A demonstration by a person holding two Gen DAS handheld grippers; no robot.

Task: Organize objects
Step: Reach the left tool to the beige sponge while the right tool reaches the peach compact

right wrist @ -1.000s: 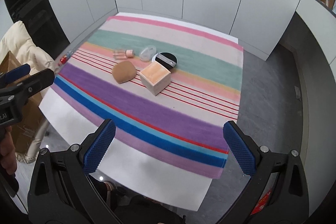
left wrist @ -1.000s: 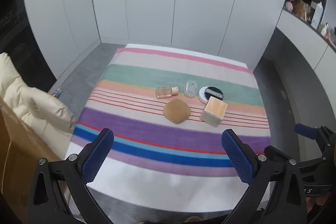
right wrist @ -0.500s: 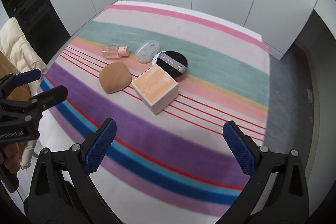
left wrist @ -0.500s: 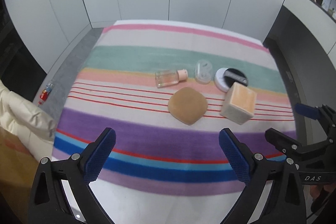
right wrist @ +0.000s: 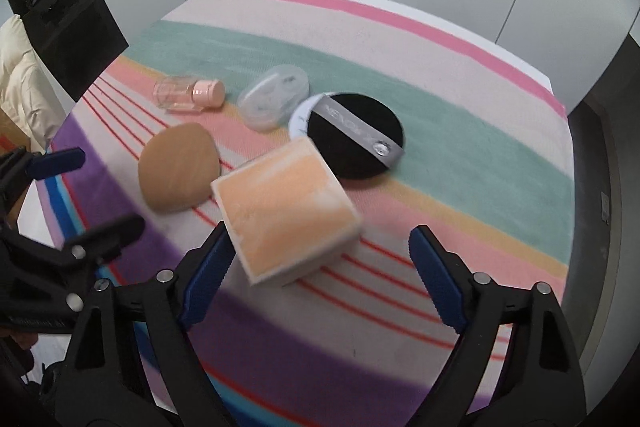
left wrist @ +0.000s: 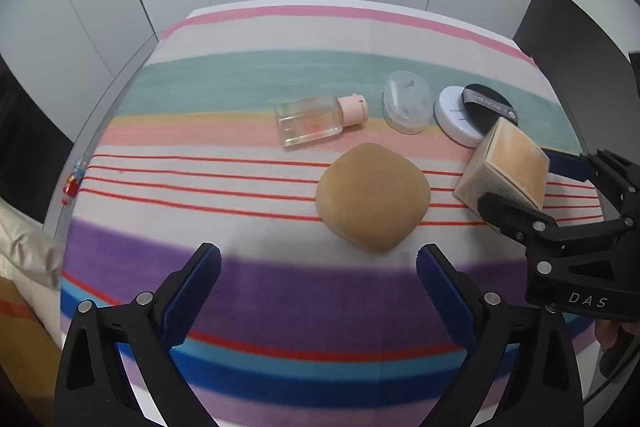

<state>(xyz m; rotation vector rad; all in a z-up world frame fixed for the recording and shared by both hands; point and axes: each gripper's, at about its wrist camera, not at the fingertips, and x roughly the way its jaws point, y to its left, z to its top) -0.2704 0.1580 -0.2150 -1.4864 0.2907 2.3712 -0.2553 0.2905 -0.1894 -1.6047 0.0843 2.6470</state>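
Observation:
On the striped cloth [left wrist: 248, 79] lie a tan puff [left wrist: 372, 195], a clear bottle with a pink cap [left wrist: 316, 121], a clear plastic case [left wrist: 406, 103], a white compact with a black puff [left wrist: 476, 115] and a peach cube box [left wrist: 506, 167]. My left gripper [left wrist: 318, 287] is open and empty, just short of the tan puff [right wrist: 178, 171]. My right gripper [right wrist: 322, 275] straddles the near corner of the box [right wrist: 288, 219]; its jaws are closing, with the right pad still off the box. The left wrist view shows the right gripper [left wrist: 540, 187] around the box. The left gripper [right wrist: 80, 195] is at the left in the right wrist view.
White cabinet doors stand behind the table's far edge. A cream jacket [right wrist: 20, 87] lies off the left edge, with a small bottle [left wrist: 72, 183] on the floor there. Grey floor runs along the right edge [right wrist: 600, 147]. Purple and blue stripes lie nearest me.
Both grippers have come down and forward toward the objects. The right gripper's jaws have narrowed and now sit around the peach box. The objects have not moved.

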